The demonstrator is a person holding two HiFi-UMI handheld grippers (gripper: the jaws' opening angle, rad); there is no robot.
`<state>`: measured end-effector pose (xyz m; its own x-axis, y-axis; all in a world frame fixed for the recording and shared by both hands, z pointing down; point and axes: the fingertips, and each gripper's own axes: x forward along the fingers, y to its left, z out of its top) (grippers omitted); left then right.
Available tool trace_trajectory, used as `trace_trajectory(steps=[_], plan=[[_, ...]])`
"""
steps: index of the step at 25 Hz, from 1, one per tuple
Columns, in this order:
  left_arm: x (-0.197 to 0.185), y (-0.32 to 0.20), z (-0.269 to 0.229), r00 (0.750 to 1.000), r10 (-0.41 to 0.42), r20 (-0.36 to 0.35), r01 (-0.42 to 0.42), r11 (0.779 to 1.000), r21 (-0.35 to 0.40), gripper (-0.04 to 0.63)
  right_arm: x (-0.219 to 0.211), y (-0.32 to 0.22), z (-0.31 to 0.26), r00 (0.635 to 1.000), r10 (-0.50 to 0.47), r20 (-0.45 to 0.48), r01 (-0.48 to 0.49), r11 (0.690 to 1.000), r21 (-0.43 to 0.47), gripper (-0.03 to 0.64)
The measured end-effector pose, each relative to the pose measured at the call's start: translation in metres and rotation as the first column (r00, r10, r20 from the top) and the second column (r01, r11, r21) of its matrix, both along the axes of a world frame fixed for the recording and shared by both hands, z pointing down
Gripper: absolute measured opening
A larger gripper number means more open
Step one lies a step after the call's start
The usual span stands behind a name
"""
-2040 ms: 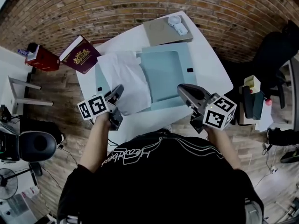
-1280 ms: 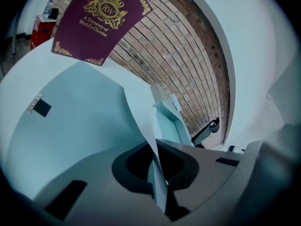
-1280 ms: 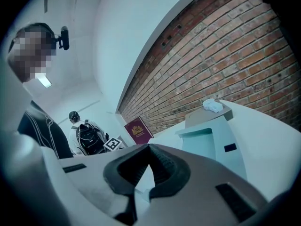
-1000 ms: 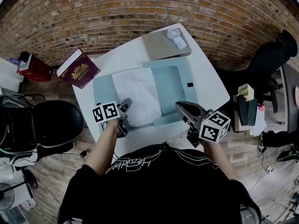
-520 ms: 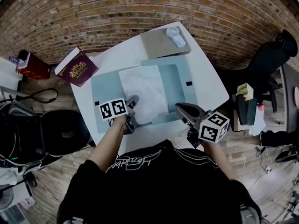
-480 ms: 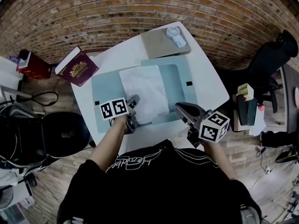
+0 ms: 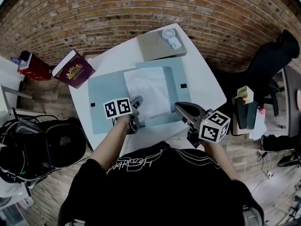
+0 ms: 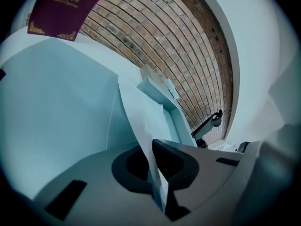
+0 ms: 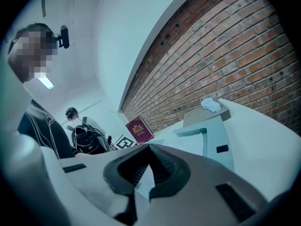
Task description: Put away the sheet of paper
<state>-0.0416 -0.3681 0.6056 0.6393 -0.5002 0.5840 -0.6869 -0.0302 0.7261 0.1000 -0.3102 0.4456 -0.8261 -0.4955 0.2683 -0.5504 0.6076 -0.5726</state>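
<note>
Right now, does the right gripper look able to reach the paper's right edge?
Probably yes. The right gripper sits close to the near right corner of the paper, with only bare folder between them. The left gripper grips the paper's near left corner, out of that path.

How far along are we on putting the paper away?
Done: the sheet of paper lies on the open light-blue folder. In hand: the left gripper has its jaws shut on the sheet's near edge; the right gripper hovers empty, jaws together. Left: release the sheet and probably close the folder.
</note>
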Motion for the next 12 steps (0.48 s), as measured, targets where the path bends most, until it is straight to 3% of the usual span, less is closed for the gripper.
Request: trace_trajectory(steps=[12], plan=[[0.031,-0.014,-0.002,0.999,0.004,0.036,-0.004,1.0,-0.001,0.032,0.032,-0.009,-0.01,0.999,-0.03,0.012,0.029,0.998,0.047,0.003]])
